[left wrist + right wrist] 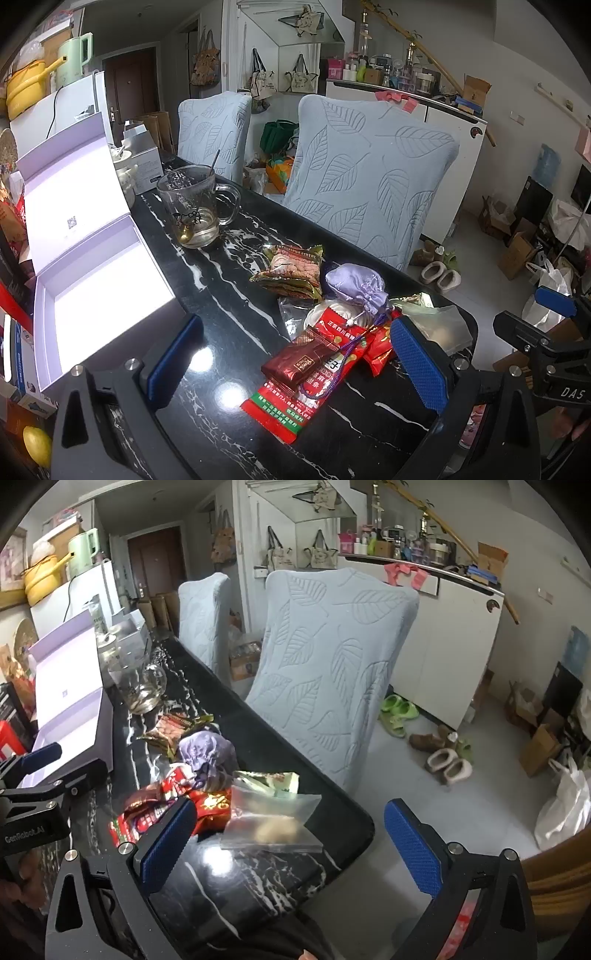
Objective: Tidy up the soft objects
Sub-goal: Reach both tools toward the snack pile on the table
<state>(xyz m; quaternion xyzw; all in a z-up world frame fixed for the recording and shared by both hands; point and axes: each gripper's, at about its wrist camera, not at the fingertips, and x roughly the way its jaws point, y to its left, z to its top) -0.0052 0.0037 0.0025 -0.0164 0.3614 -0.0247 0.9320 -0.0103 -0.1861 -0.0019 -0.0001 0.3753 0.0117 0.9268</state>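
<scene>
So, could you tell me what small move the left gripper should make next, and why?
Probably ease the left gripper forward and down onto the lilac pouch. Its jaws stand wide open and empty, the pouch sits on top of the snack packets, and the open white box waits beside them.

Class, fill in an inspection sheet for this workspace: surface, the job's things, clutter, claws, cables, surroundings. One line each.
Surface: black marble table, glossy, white-veined.
Job's things: lilac drawstring pouch atop a red snack packet; dark red wrapper on that packet; green snack packets behind; clear zip bag near the table corner; open white box at left, nothing seen inside.
Clutter: glass mug with spoon and a little liquid.
Claws: left claw open over the packets; right claw open by the table corner; both hold nothing.
Cables: one cord on the white appliance.
Surroundings: two leaf-patterned chairs, shoes, cardboard boxes on the floor.
</scene>
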